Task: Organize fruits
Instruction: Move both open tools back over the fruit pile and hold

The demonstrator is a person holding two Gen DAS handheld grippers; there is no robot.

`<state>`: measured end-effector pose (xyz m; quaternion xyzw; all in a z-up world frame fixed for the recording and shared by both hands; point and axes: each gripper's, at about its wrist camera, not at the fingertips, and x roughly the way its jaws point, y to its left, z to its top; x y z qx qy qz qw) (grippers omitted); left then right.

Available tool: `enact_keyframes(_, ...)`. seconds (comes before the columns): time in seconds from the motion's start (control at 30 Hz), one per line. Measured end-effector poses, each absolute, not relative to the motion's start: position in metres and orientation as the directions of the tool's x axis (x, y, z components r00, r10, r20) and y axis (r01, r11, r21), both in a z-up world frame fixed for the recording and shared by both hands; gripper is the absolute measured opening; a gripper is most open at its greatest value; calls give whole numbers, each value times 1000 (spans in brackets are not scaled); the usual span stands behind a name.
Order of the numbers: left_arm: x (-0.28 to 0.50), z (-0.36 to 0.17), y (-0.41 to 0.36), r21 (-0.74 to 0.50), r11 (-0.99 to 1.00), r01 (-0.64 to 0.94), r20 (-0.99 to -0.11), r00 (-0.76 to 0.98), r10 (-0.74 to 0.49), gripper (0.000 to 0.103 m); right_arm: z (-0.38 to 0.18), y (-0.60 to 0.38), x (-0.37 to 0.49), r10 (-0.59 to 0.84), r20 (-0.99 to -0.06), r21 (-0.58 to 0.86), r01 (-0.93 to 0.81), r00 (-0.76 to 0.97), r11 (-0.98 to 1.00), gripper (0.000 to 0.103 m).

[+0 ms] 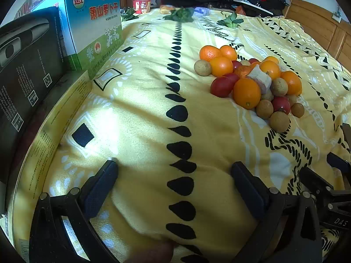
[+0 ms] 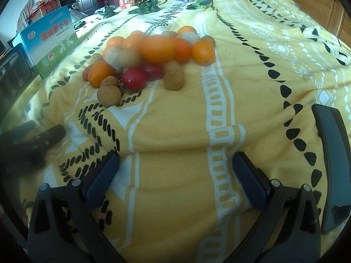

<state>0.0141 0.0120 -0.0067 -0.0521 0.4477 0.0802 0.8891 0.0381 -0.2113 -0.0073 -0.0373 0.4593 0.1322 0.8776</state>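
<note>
A pile of mixed fruit [image 1: 250, 81] lies on the yellow patterned blanket [image 1: 142, 114]: orange kumquats [image 1: 246, 93], red cherry tomatoes [image 1: 222, 86], brown longans [image 1: 279, 121] and a pale peeled piece [image 1: 261, 77]. My left gripper [image 1: 174, 169] rests open low on the blanket, well short and left of the pile. In the right wrist view the same pile [image 2: 151, 57] sits ahead to the left, with a longan [image 2: 109, 95] nearest. My right gripper [image 2: 175, 161] is open and empty on the blanket.
A blue-and-green carton [image 1: 94, 28] and a black box [image 1: 26, 70] stand at the left edge. Green leaves [image 1: 182, 15] and a red cup [image 1: 141, 5] lie at the far side. A dark phone [image 2: 334, 164] lies at the right. The other gripper [image 2: 33, 144] shows at the left.
</note>
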Motion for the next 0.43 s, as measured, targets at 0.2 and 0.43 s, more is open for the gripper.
enact_keyframes(0.2, 14, -7, 12, -20, 982, -189, -804, 586, 97, 103, -7, -211, 38, 198, -816, 57, -266, 543, 962, 103)
enact_keyframes(0.43, 15, -7, 13, -22, 982, -187, -800, 593, 95, 103, -7, -211, 38, 198, -816, 56, -266, 543, 962, 103)
